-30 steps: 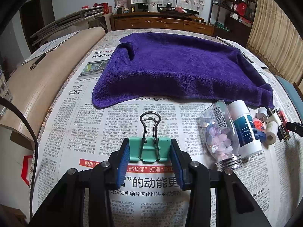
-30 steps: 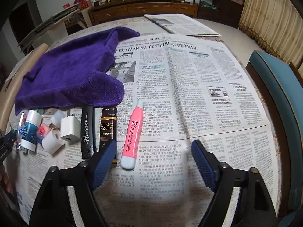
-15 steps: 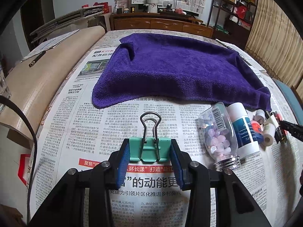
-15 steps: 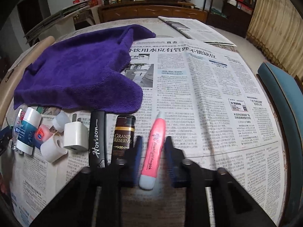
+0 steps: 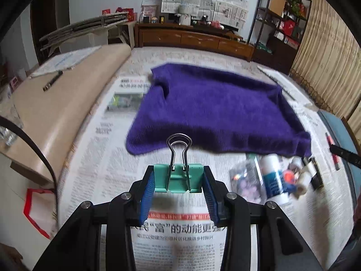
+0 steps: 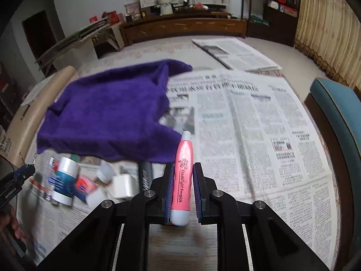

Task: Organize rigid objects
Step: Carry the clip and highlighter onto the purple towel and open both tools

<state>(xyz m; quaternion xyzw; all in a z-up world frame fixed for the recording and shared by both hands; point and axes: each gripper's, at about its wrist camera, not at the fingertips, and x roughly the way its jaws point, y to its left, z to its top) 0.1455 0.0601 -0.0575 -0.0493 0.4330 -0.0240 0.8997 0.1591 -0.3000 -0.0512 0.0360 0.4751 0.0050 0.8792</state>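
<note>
The left gripper (image 5: 178,186) grasps one green binder clip (image 5: 178,178) in its jaws above the newspaper-covered worktop (image 5: 90,169). The right gripper (image 6: 183,194) clenches one pink flashlight pen (image 6: 183,180), beside one purple towel (image 6: 108,117).

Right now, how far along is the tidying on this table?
Early on. Nothing looks placed yet. In hand: the left tool grips a green binder clip, the right tool a pink flashlight earpick. Left: the pill bottle, white jar and charger still cluster by the purple towel.

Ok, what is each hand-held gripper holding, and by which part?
Left hand-held gripper: teal binder clip, by its body's sides. Right hand-held gripper: pink flashlight earpick, around its lower half.
</note>
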